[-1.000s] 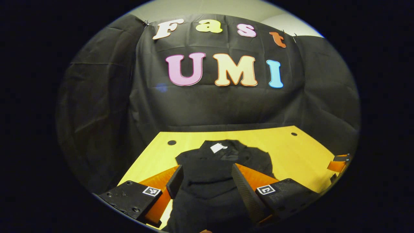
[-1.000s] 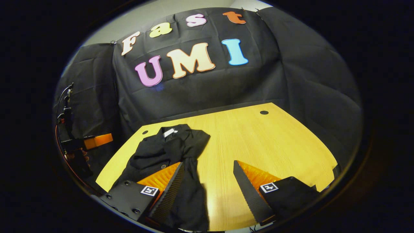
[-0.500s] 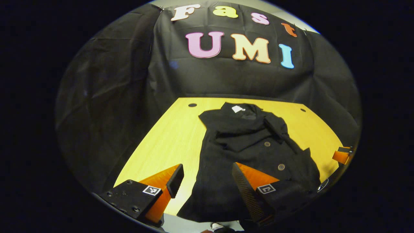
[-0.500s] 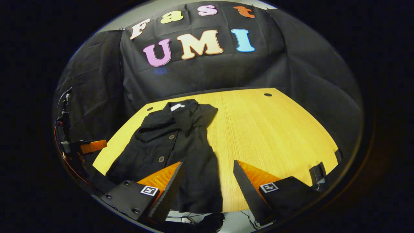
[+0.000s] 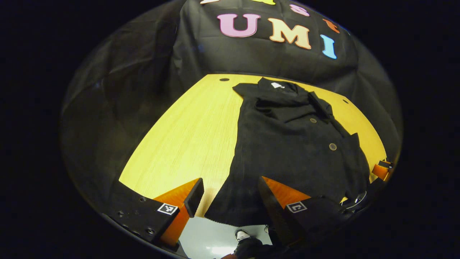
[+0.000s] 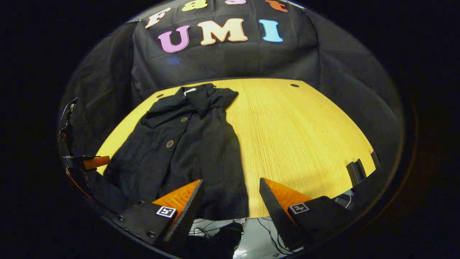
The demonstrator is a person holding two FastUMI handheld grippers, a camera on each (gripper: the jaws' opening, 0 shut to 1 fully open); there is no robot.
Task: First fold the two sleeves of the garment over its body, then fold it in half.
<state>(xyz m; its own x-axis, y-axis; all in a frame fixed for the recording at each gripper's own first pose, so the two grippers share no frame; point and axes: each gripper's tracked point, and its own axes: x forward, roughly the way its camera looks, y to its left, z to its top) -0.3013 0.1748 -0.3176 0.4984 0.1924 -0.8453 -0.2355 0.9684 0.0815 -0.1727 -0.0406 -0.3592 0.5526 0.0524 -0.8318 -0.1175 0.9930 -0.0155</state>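
Your left gripper (image 5: 230, 196) and right gripper (image 6: 230, 194) both hang released above the near edge of the surface (image 6: 298, 133), jaws spread wide and holding nothing. Beyond them the black garment (image 5: 287, 144) lies flat on the surface, hem nearest you, collar toward the far edge.
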